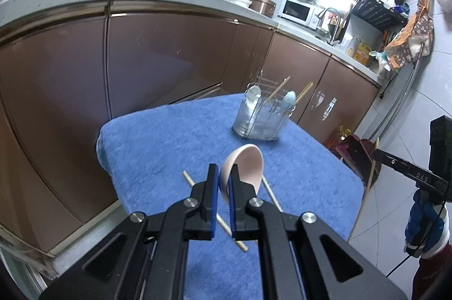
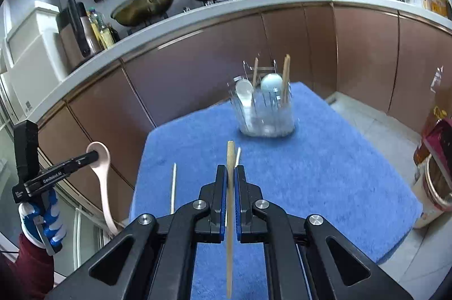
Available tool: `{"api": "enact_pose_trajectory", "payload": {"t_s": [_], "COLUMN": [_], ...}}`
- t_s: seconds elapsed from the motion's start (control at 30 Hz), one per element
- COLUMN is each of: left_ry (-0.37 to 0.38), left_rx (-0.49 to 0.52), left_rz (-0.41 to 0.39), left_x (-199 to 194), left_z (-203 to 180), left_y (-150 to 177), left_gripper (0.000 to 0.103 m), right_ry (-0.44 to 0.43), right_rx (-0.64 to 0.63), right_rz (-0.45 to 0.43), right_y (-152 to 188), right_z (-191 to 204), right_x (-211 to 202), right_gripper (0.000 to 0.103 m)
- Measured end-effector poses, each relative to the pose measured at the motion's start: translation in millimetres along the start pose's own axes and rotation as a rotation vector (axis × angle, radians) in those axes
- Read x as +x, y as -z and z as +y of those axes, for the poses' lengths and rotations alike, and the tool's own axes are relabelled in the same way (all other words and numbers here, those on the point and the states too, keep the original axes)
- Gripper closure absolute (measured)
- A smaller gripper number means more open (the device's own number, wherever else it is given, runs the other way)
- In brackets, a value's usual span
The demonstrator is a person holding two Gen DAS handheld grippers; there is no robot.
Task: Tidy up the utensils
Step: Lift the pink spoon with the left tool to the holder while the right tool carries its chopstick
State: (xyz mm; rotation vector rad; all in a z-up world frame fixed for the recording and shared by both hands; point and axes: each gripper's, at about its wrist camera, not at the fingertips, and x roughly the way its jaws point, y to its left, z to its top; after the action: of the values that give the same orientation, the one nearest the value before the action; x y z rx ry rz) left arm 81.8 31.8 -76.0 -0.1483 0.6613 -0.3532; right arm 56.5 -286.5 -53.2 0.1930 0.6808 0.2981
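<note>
The left gripper (image 1: 224, 178) pinches the bowl rim of a pink spoon (image 1: 245, 167), held above the blue towel (image 1: 169, 142). The right gripper (image 2: 231, 173) is clamped on a wooden chopstick (image 2: 230, 159) that stands nearly upright between its pads. Two more chopsticks (image 1: 188, 180) lie on the towel beneath. The clear utensil holder (image 2: 265, 113) stands at the towel's far end, containing spoons and chopsticks.

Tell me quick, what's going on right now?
Left gripper shut on pink spoon. Right gripper shut on chopstick. Holder ahead, path clear. Two chopsticks left on towel.
</note>
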Motion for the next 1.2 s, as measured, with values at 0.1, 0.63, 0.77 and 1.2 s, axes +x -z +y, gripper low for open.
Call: {"api": "enact_pose_trajectory", "payload": {"t_s": [0.1,0.63,0.77,1.2], "left_ry": [0.004,-0.014,-0.056,-0.115], "left_rx": [0.007,0.038,0.057,0.099], "left_rz": [-0.013,-0.144,-0.199,-0.335], "left_x": [6,85,118,215], "left_z": [-8,-58,-70,-105], "left_y": [-13,-142,-172,-221], "left_gripper": [0.097,0.097,0.097,0.097], "right_ry": [-0.007,-0.051,-0.02,0.069], "right_rx": [-0.001,-0.038,-0.051,-0.082], "right_rz": [-0.032,-0.295,-0.382,-0.521], "right_y": [-11,-136,-172,-229], "right_z": [1,-3,-12,-43], "right_x": [-2,28,42,92], "right_gripper": [0.098,0.098,0.098,0.098]}}
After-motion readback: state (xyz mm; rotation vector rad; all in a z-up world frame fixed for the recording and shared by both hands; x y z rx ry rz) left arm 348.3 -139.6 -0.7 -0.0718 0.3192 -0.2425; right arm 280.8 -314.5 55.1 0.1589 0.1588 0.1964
